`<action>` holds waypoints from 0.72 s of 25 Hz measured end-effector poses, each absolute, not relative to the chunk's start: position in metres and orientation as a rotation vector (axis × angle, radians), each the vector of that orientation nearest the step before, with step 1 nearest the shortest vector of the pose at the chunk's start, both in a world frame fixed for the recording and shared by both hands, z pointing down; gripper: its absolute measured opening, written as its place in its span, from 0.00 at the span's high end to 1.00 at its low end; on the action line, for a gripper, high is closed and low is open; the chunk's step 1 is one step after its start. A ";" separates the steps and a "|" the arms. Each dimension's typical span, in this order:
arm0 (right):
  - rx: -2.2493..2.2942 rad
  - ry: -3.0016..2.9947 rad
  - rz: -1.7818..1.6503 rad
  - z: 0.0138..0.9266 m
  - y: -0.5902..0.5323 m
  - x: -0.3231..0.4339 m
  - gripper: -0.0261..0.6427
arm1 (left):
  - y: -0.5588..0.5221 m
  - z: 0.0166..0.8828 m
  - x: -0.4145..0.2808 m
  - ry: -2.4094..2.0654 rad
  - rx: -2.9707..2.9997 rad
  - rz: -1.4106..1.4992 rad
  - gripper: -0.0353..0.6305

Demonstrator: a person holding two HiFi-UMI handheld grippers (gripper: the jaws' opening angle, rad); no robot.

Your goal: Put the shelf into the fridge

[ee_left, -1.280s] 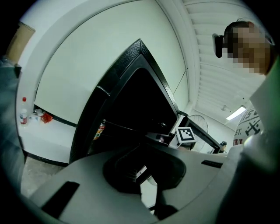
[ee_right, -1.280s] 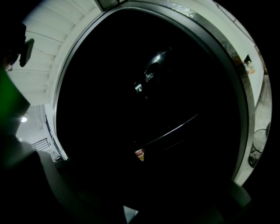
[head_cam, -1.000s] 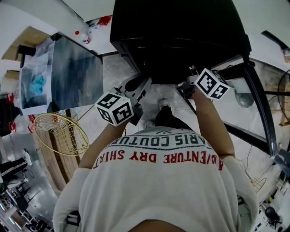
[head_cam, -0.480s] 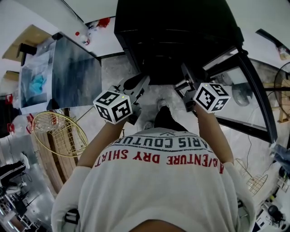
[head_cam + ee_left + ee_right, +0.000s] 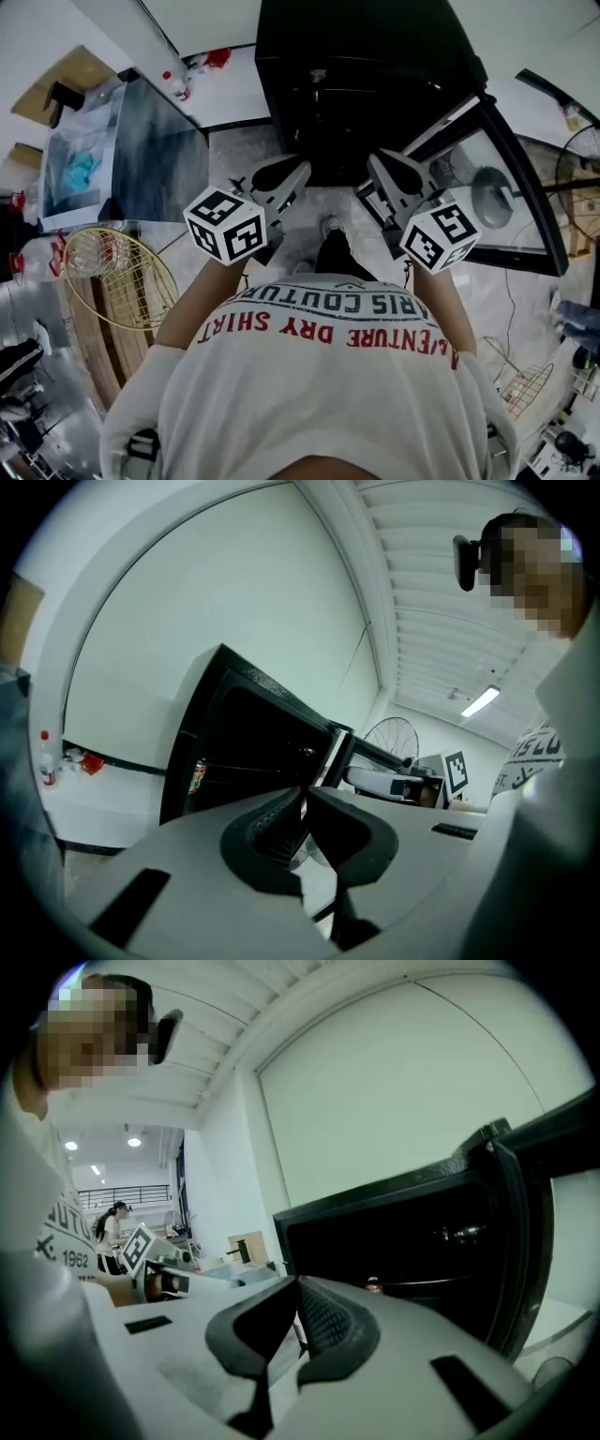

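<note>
A person in a white shirt [image 5: 319,375] stands facing one black fridge [image 5: 375,56], which fills the top centre of the head view. Its single door [image 5: 525,164] hangs open toward the right of the frame. Inside the dark fridge, one thin wire shelf [image 5: 253,765] runs level across the interior. One red can [image 5: 373,1285] stands in the left part of the interior, at about the shelf's height; whether it rests on the shelf cannot be told. Nothing else inside can be made out in the dark. Two tongs are held side by side at the centre of the frame, in front of the opening and outside the fridge, well apart from the shelf. The left tongs [image 5: 300,169] are pressed together with nothing between them. The right tongs [image 5: 373,157] have just closed, and their pads meet on nothing. At the left edge of the frame lies one round wire basket [image 5: 103,253]; its contents cannot be told.
</note>
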State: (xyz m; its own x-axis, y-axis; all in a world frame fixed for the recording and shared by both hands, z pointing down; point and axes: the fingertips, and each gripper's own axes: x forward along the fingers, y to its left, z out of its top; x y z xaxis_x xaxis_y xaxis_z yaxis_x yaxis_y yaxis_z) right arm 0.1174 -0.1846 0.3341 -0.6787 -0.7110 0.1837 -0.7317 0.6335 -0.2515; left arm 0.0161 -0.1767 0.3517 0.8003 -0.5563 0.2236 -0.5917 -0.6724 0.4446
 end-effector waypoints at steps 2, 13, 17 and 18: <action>1.182 -2.802 0.414 0.324 -0.172 0.110 0.93 | -0.170 0.343 0.013 -0.844 2.507 0.094 0.88; 1.099 -2.840 0.366 0.313 -0.137 0.098 0.93 | -0.146 0.320 0.007 -0.807 2.547 0.066 0.88; 1.111 -2.838 0.387 0.317 -0.136 0.097 0.93 | -0.142 0.321 0.008 -0.805 2.557 0.086 0.88; 1.114 -2.837 0.387 0.318 -0.135 0.096 0.93 | -0.141 0.321 0.007 -0.807 2.561 0.090 0.88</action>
State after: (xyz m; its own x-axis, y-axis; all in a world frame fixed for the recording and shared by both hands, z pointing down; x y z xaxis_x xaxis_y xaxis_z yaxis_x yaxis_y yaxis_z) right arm 0.0964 -0.1354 0.3175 -0.7350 -0.6599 0.1556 -0.6775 0.7058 -0.2070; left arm 0.0067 -0.1413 0.3213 0.8267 -0.5286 0.1926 -0.5580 -0.7269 0.4003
